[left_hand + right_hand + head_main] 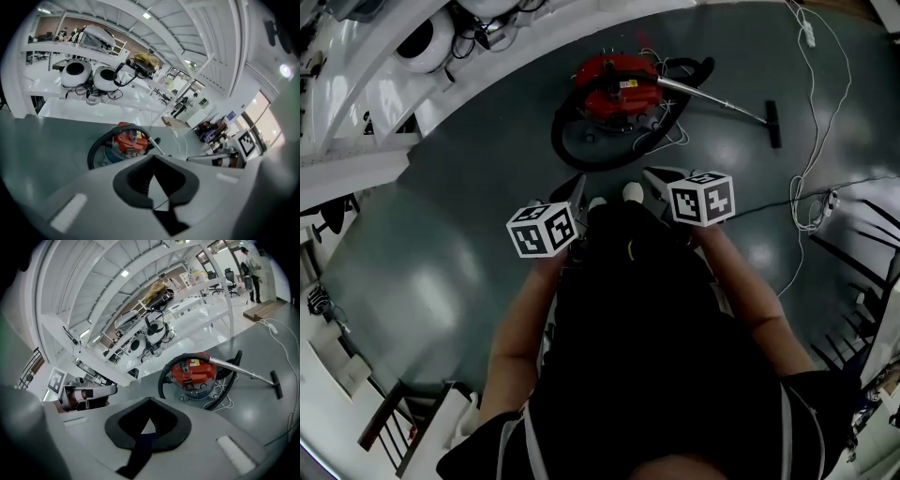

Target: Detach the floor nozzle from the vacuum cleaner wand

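A red canister vacuum cleaner (617, 86) stands on the grey floor ahead of me, with its black hose (567, 145) looped round it. Its metal wand (722, 103) runs to the right and ends in the black floor nozzle (773, 124). My left gripper (577, 190) and right gripper (656, 176) are side by side above my shoes, both well short of the vacuum. Both are shut with nothing between the jaws. The left gripper view shows the vacuum (130, 140) beyond the shut left gripper (153, 159). In the right gripper view the wand (241, 371) and nozzle (276, 384) lie far past the right gripper (150, 403).
A thin white cable (818, 112) trails over the floor at the right to a power strip (830, 200). White benches with round white machines (427, 42) line the far left. Dark railings (853, 253) stand at the right edge. A person (251, 258) stands far off.
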The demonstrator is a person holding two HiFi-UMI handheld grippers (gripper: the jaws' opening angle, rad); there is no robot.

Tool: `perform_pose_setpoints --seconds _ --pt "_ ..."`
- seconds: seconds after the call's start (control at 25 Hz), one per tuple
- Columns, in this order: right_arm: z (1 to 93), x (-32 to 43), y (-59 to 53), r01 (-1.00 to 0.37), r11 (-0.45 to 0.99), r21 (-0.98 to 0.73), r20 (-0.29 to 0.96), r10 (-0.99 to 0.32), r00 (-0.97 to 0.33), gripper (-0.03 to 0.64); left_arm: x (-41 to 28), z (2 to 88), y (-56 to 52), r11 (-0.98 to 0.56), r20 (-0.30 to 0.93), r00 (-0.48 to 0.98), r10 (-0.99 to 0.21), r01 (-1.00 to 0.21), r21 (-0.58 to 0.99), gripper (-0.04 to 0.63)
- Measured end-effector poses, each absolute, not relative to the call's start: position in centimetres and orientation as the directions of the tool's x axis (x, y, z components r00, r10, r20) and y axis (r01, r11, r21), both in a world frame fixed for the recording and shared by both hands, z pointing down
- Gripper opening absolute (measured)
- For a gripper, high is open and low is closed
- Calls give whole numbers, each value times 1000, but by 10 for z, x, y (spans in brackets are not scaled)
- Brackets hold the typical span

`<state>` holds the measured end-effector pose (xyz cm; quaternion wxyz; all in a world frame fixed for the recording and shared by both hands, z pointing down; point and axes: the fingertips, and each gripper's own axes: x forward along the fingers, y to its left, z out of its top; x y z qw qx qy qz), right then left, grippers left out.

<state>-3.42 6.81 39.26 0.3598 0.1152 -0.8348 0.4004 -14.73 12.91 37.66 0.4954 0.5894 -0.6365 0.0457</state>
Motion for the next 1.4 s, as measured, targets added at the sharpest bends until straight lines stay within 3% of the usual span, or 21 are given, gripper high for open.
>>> perform_pose_setpoints --seconds 0.64,1.0,1.4 --pt "392 -55 38 -572 601 -558 717 4 -697 -6 -157 382 67 151 636 321 -701 -805 573 9" --pt "401 -65 17 -614 562 -554 719 -48 -693 -6 -177 396 51 111 668 362 -651 -825 554 9" --pt "434 -53 -30 -589 585 -557 722 -10 -692 -6 -132 422 -10 -9 668 433 -605 -843 539 9"
